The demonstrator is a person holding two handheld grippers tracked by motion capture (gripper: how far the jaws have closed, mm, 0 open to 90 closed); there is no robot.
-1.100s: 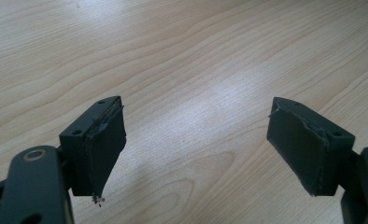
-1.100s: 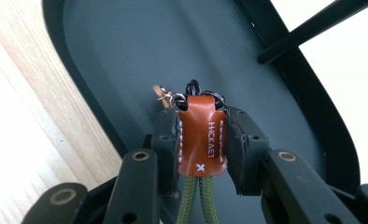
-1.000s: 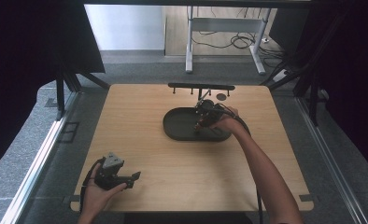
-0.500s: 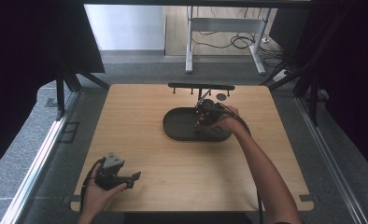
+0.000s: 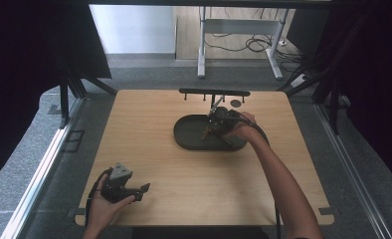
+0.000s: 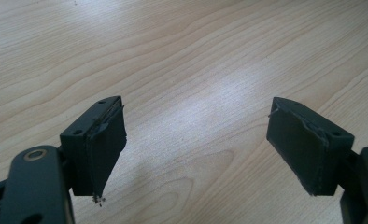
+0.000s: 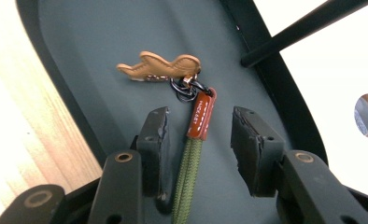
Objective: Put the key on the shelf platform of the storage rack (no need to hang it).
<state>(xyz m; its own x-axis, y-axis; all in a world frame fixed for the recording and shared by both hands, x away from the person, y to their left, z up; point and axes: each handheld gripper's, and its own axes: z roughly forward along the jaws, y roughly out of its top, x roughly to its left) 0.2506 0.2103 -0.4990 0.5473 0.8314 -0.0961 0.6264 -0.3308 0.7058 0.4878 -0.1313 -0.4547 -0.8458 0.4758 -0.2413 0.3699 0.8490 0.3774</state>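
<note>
Right gripper (image 7: 198, 140) released astride one keychain (image 7: 182, 88) in one tray (image 5: 189, 139); left gripper (image 6: 196, 144) released.

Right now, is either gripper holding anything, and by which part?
Nothing is held. The right gripper stands open around the keychain's green cord in the tray; the left gripper is open.

High view overhead, facing forward; tool views close on table (image 5: 149, 149).

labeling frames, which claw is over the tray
The right claw, out over the dark tray, jaws open either side of a keychain's red tag. The left claw sits open over bare table near the front edge.
</note>
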